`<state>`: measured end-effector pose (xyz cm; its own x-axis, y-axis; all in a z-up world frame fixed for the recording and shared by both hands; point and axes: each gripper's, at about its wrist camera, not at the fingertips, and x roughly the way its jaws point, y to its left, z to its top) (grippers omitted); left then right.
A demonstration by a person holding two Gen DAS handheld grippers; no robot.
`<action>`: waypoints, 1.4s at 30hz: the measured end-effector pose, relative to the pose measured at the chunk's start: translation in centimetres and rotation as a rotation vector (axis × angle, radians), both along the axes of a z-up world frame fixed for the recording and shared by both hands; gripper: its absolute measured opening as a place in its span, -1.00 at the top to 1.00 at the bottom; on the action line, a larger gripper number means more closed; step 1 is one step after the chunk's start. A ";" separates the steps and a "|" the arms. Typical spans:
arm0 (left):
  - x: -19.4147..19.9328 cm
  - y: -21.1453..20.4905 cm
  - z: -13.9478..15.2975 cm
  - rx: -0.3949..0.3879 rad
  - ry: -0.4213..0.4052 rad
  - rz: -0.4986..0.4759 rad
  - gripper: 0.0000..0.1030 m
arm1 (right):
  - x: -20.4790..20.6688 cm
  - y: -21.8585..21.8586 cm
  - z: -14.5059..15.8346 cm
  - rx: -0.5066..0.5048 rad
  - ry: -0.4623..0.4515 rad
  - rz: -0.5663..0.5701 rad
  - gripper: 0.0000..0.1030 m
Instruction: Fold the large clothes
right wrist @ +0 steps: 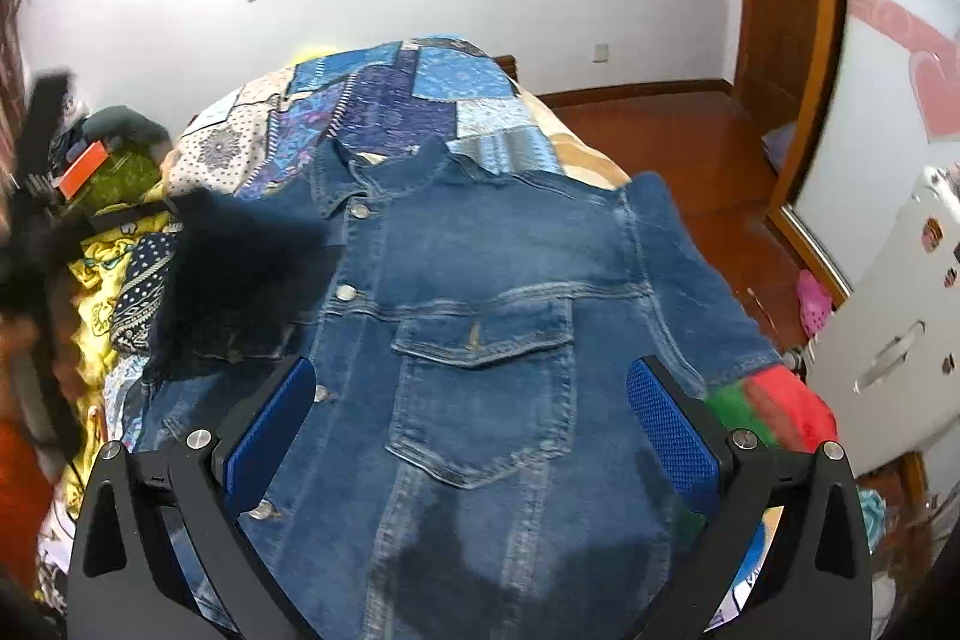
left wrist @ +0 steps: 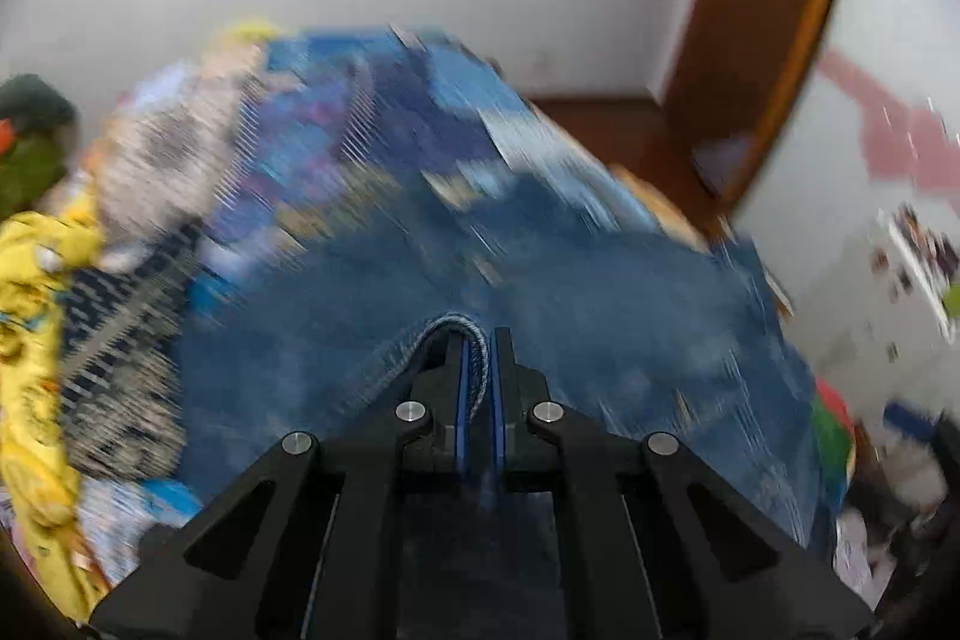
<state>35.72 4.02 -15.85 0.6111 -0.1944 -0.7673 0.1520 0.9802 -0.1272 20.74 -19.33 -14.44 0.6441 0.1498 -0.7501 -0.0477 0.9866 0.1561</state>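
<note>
The denim jacket (right wrist: 480,316) lies front-up on the bed, collar toward the far end, spread over the patchwork quilt (right wrist: 408,100), its right sleeve reaching the bed's right edge. My left gripper (left wrist: 478,370) is clamped on a stitched hem or cuff of it; the denim loops up between the blue pads. I cannot tell which edge this is, because the left wrist view is smeared by motion. In the right wrist view a dark blurred mass sits over the jacket's left half, and I take it for that side being carried across.

My right gripper (right wrist: 471,424) hangs above the chest pocket (right wrist: 480,370) with its jaws wide apart, holding nothing.

I judge the step to be folding the left side inward. To do it well I should keep the pinch firm, carry the edge low and flat toward the button placket, and set the free gripper on the cloth to pin it, so the jacket doesn't slide toward the bed's right edge.
</note>
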 end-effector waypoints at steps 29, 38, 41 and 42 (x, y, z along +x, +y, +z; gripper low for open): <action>-6.8 13.3 -2.5 0.046 0.057 0.227 -0.77 | 4.1 12.3 -0.1 -0.120 -0.019 0.425 -1.00; -6.4 19.1 -8.8 0.038 0.185 0.307 -0.77 | 7.3 21.3 -5.6 -0.251 0.103 0.667 -0.97; -6.2 19.6 -10.9 0.027 0.217 0.308 -0.77 | 8.2 22.9 -7.2 -0.266 0.143 0.698 -0.82; -6.1 19.7 -11.5 0.020 0.225 0.305 -0.77 | 8.5 23.5 -7.7 -0.275 0.154 0.713 -0.72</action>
<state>29.61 23.73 -27.38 0.4543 -0.0137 -0.8907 -0.1764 0.9787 -0.1051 29.22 4.16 -22.16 0.3476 0.2848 -0.8934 -0.6829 0.7297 -0.0331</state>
